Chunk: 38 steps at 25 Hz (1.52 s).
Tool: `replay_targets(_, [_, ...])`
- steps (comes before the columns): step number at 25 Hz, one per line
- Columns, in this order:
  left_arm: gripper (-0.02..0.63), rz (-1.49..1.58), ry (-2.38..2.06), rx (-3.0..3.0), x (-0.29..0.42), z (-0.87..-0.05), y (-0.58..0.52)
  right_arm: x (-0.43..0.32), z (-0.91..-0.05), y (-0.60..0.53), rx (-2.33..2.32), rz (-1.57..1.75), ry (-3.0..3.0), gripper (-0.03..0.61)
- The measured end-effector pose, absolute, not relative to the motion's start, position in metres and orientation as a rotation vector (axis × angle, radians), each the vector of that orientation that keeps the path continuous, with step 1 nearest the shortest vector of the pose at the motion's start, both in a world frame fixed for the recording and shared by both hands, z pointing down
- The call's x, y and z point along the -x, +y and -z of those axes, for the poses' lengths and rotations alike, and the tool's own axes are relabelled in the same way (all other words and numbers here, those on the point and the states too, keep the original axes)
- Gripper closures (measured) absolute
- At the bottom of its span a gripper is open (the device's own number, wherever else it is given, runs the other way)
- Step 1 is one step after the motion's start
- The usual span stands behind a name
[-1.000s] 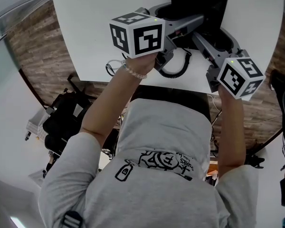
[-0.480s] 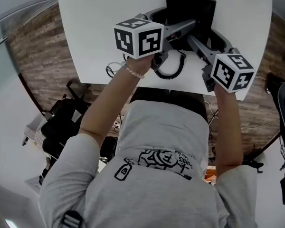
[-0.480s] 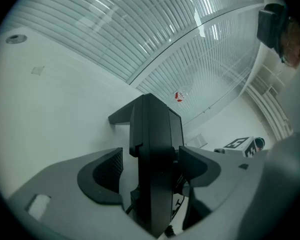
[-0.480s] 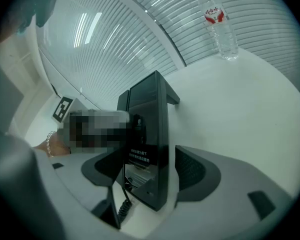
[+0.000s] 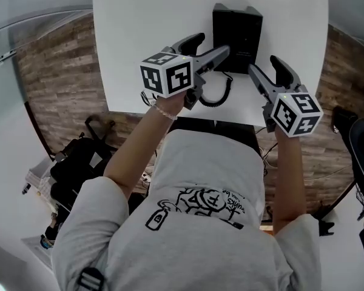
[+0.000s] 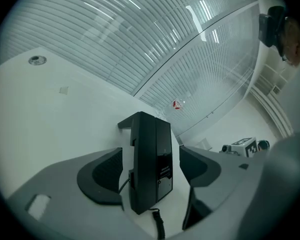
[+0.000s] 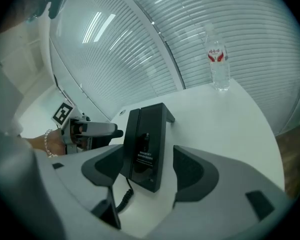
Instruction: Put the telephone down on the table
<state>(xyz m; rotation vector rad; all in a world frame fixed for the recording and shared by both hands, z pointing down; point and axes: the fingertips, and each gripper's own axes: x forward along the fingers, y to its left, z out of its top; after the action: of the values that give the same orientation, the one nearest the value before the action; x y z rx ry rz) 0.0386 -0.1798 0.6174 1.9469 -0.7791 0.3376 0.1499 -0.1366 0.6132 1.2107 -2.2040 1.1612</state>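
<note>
Lifting clear without snagging is what this step asks, I judge. Nearest the person, the coiled cord [image 5: 221,96] loops on the white surface [image 5: 139,41] just in front of the telephone [image 5: 236,29]; draw both tools away above it, not through it. Next, the left tongs [image 5: 209,46] and right tongs [image 5: 266,66] are released and empty, flanking the telephone's near end, pads off it. The telephone rests on the surface, apart from both. Well beyond the telephone stands a water bottle [image 7: 217,59].
</note>
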Motion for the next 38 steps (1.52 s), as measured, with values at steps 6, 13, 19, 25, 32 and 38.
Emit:
replay_targets(6, [0.281,-0.301,-0.797,-2.004,-0.029,-0.572,-0.166,-0.152,-0.562,-0.140,-1.246,-1.010,-2.262,0.282])
replay_targets(13, [0.378,-0.259,-0.852,-2.100,-0.020,-0.515,-0.156,-0.154,-0.502,-0.137,-1.296,-0.872,-2.328,0.334])
replay_targets(19, [0.458,-0.205,-0.845,-2.230,-0.028,-0.454,-0.153,-0.156,-0.451,-0.136,-1.337,-0.758,-2.378,0.388])
replay_targets(25, [0.526,-0.117,-0.841,-2.340,-0.032,-0.398,-0.150,-0.152,-0.399,-0.136,-1.366,-0.626,-2.437,0.433])
replay_targets(32, [0.565,-0.072,-0.857,-2.442,-0.028,-0.348,-0.143,-0.138,-0.348,-0.129,-1.371,-0.500,-2.502,0.476])
replay_targets(38, [0.578,-0.028,-0.832,-2.505,-0.035,-0.314,-0.136,-0.133,-0.313,-0.126,-1.376,-0.421,-2.563,0.497])
